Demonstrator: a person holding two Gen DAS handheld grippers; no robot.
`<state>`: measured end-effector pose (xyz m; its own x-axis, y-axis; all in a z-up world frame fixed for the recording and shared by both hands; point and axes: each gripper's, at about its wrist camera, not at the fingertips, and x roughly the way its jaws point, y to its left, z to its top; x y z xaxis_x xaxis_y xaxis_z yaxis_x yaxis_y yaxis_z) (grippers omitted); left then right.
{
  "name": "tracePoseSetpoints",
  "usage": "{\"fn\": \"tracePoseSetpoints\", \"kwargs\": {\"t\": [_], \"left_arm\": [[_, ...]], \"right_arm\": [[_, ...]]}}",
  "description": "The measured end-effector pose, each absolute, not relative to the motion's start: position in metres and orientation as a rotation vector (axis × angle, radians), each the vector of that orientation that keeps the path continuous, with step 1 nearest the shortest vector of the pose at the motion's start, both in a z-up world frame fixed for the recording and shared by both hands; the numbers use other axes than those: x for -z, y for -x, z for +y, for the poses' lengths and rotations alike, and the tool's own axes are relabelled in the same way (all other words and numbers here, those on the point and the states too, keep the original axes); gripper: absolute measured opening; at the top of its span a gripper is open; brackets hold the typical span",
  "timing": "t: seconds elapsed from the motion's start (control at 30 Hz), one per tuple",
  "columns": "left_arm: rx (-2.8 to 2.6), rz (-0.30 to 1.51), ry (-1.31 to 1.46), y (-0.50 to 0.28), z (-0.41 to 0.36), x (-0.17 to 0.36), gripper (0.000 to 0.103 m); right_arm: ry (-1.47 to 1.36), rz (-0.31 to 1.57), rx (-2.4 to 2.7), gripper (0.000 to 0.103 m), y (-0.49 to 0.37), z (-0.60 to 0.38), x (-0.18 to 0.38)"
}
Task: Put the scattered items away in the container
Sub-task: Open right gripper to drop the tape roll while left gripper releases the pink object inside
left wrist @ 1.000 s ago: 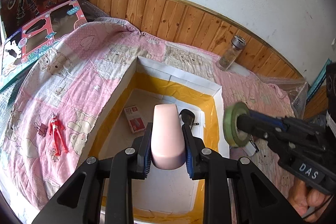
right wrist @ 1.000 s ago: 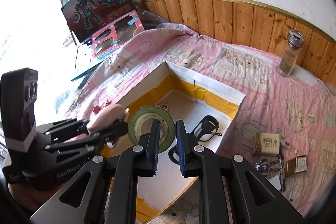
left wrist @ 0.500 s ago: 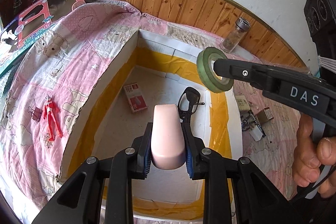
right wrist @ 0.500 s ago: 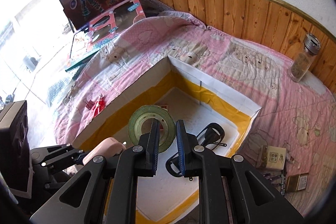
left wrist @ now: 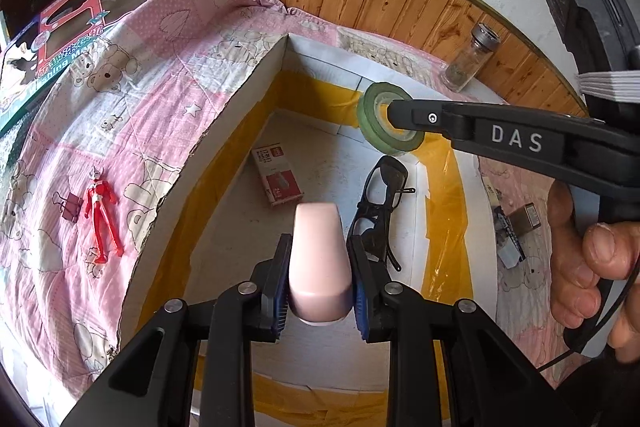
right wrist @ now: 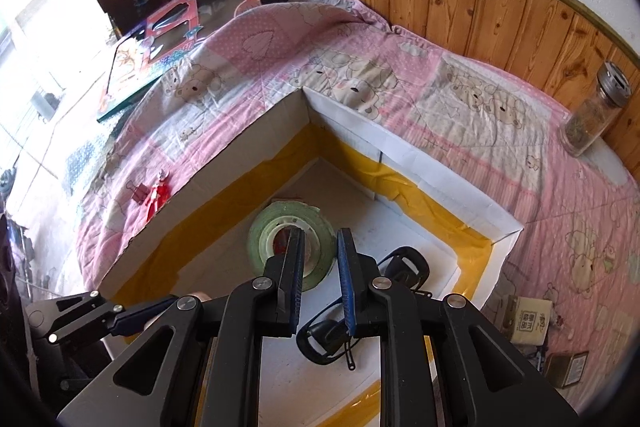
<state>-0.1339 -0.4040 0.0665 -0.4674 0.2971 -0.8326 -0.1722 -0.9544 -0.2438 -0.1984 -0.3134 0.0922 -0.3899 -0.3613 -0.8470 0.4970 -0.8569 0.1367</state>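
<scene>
Holding both loads over the box (left wrist: pixel 248 83) | your left gripper (left wrist: pixel 320 279) pinches a pink block (left wrist: pixel 318 263); your right gripper (right wrist: pixel 319 267), slightly spread, carries a tape roll (right wrist: pixel 292 247) | inside: glasses (left wrist: pixel 380 203), red packet (left wrist: pixel 278 179) | left out: toy figure (left wrist: pixel 100 215), jar (right wrist: pixel 594 115), small boxes (right wrist: pixel 530 319).

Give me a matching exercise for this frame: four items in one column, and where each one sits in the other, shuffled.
1. pink block
2. green tape roll
3. glasses
4. red toy figure

A. lying on the quilt, outside the box
B. lying on the box floor
C. clamped in the left gripper
D. at the right gripper tips, above the box

Pairs: 1-C, 2-D, 3-B, 4-A
</scene>
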Motion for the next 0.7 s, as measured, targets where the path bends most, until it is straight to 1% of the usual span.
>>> {"fn": "tracePoseSetpoints", "kwargs": {"t": [0.03, 0.07, 0.33, 0.7], "left_arm": [[-2.485, -0.171, 1.432, 0.134, -0.405, -0.067, 0.036], [-2.497, -0.160, 1.419, 0.133, -0.405, -0.069, 0.037], [-2.513, -0.226, 1.403, 0.131, -0.419, -0.077, 0.037], [-2.529, -0.214, 1.378, 0.115, -0.412, -0.093, 0.037]], "right_arm": [[-1.328, 0.181, 2.257, 0.022, 0.200, -0.312, -0.091], [-1.331, 0.174, 2.257, 0.022, 0.201, -0.311, -0.090], [-1.335, 0.131, 2.246, 0.022, 0.189, -0.304, -0.087], [-1.302, 0.083, 2.216, 0.021, 0.154, -0.293, -0.103]]}}
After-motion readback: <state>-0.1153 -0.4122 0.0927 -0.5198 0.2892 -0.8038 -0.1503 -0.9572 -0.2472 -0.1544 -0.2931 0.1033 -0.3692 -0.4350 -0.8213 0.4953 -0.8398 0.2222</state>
